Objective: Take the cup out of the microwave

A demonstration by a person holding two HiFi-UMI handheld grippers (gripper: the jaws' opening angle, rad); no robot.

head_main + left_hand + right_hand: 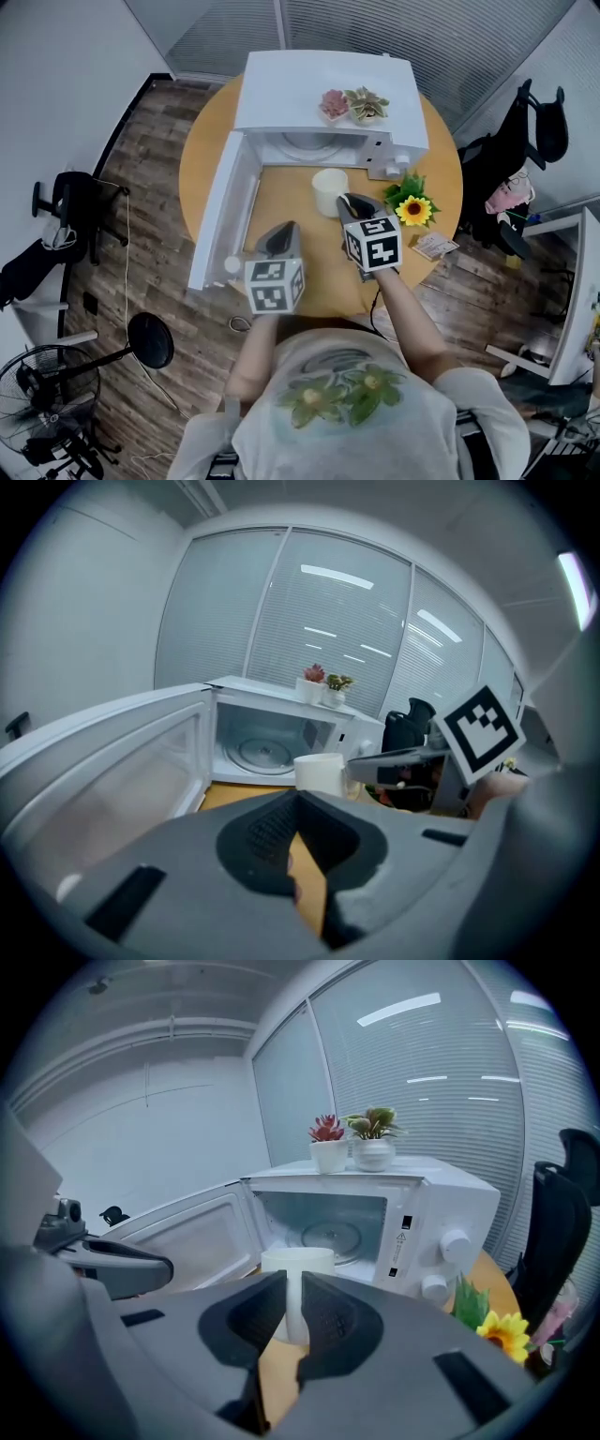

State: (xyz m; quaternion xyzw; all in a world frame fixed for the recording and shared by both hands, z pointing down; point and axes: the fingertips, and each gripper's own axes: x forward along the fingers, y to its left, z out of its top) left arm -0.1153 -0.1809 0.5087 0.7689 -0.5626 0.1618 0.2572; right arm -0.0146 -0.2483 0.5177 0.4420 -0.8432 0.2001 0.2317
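Observation:
The white cup [328, 190] is outside the white microwave [328, 89], just in front of its open cavity and over the round wooden table [211, 159]. My right gripper [352, 202] is shut on it. In the right gripper view the jaws [286, 1283] pinch a narrow white part of the cup [298, 1262], its handle or side. The microwave door [220, 211] stands swung open to the left, and the glass turntable [330, 1235] inside is bare. My left gripper [281, 234] hangs near the door's free end, left of the cup [319, 772]. Its tips [300, 799] meet with nothing between them.
Two small potted plants [352, 105] stand on top of the microwave. A sunflower [414, 208] and a card [433, 246] lie on the table to the right of the cup. Chairs [70, 202] and a fan [37, 403] stand on the floor around the table.

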